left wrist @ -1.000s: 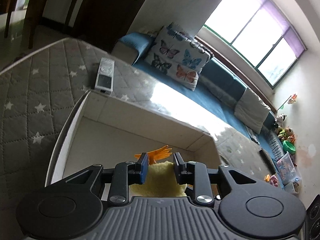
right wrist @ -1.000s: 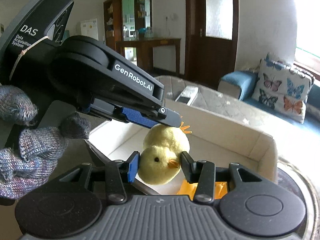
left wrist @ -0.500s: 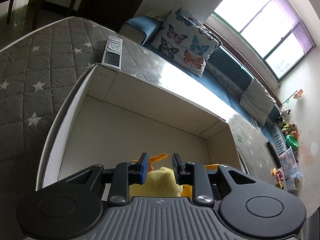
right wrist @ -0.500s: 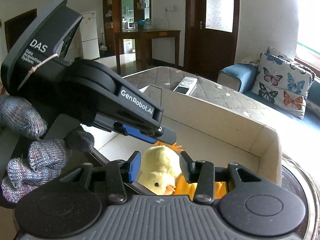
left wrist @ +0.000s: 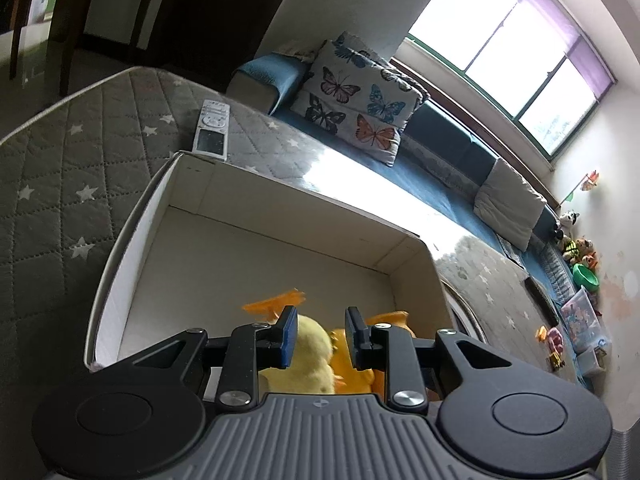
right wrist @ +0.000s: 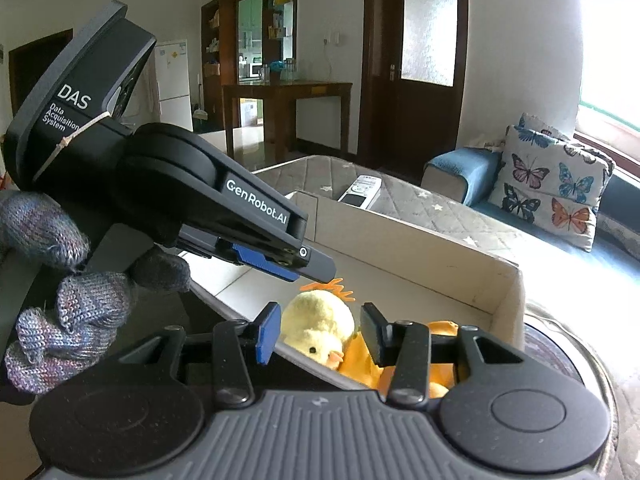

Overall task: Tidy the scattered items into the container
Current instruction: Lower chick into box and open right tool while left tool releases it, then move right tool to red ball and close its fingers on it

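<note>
Yellow plush filled the nearest ground: the toy chick [right wrist: 318, 330] lay inside the white box [left wrist: 132, 240], at the near end, leaning against an orange soft toy [right wrist: 362, 364] beside it. The left gripper [left wrist: 319, 330] hung just above the chick, its fingers apart with a gap on either side of the fluff, clamped on nothing (from the right wrist view its tip sat over the chick's orange tuft, and whether it touched I could not tell). The right gripper [right wrist: 320, 334] was likewise spread, its pads either side of the chick in the picture but nearer the camera and gripping nothing. A hand in a knitted glove [right wrist: 68, 304] held the left tool.

So the chick already lay where the task wants it. My judgement is that this fitted either a release just made or a reach into the box; the frames do not settle which. Whichever it was, doing it well called for keeping both sets of fingers wide and clear of the plush, since fluff snags on rubber pads, and lifting straight up past the near wall of the box.

Beyond the far corner of the box, a white remote control [left wrist: 212, 130] lay on the grey star-quilted cover [left wrist: 48, 168], outside the container. Farther off sat a butterfly cushion [left wrist: 356, 108] on the blue sofa [left wrist: 440, 128].
</note>
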